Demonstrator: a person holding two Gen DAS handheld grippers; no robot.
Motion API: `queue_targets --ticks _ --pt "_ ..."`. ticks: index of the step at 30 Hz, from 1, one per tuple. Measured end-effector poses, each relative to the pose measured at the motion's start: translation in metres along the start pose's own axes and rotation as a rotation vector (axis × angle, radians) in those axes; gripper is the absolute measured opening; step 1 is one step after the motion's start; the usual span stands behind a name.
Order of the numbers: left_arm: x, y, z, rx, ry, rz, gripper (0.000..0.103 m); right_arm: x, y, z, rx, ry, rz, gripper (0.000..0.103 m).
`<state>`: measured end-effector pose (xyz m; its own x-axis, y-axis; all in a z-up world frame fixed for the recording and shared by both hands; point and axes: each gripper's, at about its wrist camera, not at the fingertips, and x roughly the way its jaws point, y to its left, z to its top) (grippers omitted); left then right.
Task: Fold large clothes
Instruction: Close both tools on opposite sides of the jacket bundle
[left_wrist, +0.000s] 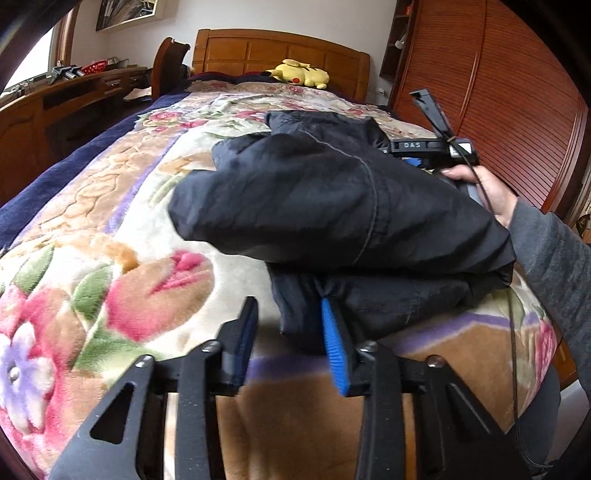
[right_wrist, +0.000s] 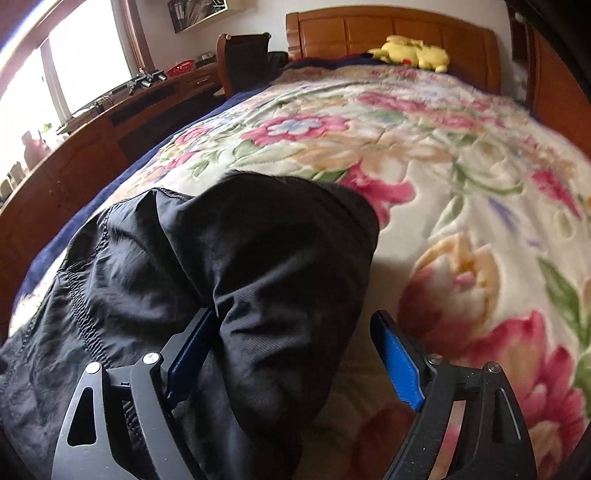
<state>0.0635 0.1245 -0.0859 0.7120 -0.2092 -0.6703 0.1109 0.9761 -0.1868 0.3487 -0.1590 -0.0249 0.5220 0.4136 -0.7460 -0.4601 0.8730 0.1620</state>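
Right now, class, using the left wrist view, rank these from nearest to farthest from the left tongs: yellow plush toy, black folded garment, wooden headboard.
1. Black folded garment, just ahead.
2. Yellow plush toy, far end of the bed.
3. Wooden headboard, behind the toy.

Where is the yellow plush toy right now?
The yellow plush toy lies at the far end of the bed, against the wooden headboard, beyond the black garment in both wrist views.

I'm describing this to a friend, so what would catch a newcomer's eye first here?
The dark garment, bunched in a heap on the near part of the bed, stands out against the bright floral blanket. Far back by the wooden headboard lies a yellow plush toy.
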Motion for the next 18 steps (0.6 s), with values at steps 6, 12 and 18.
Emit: queue_targets --ticks 6,12,18 --pt "0.001 -0.006 0.002 0.005 0.013 -0.029 0.014 0.009 0.003 -0.001 -0.027 0.046 0.095 0.057" --pt "-0.016 -0.009 0.009 0.061 -0.047 0.006 0.009 -0.008 0.019 0.001 -0.126 -0.001 0.038 0.029" --pt "-0.032 0.020 0.020 0.039 -0.105 0.060 0.008 -0.032 0.056 -0.005 -0.205 -0.094 -0.032 0.026"
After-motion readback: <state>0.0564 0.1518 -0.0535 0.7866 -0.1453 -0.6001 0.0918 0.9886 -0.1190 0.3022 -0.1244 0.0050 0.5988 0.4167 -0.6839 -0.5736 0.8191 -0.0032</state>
